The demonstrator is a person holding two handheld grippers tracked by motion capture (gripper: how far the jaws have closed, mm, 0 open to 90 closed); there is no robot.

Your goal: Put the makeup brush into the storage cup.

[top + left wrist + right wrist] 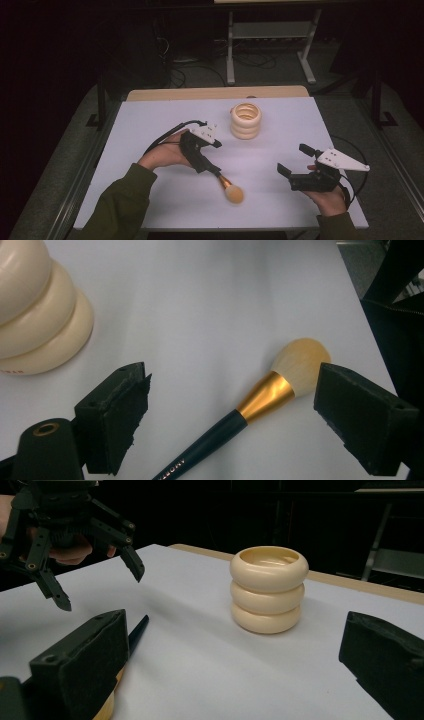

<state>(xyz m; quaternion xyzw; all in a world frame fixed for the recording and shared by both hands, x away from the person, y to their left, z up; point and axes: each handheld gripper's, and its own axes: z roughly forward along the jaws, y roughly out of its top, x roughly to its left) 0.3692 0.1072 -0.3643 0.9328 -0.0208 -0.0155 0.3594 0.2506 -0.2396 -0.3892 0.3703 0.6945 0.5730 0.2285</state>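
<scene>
A makeup brush point(229, 186) with a dark handle, gold ferrule and tan bristles lies flat on the white table point(160, 115). My left gripper point(212, 157) hovers over the handle end, open. In the left gripper view the brush point(260, 397) lies between the two pads, touching neither. A cream ribbed cup point(245, 121) stands upright behind it. My right gripper point(295, 160) is held at the right, open and empty. The right gripper view faces the cup point(267, 590), with the left gripper point(100, 590) above the handle tip point(137, 630).
A wooden strip point(215, 93) runs along the table's far edge. Beyond it stands a metal frame point(270, 35) on a dark floor with cables. Bare white tabletop lies between the cup point(35, 325) and the brush.
</scene>
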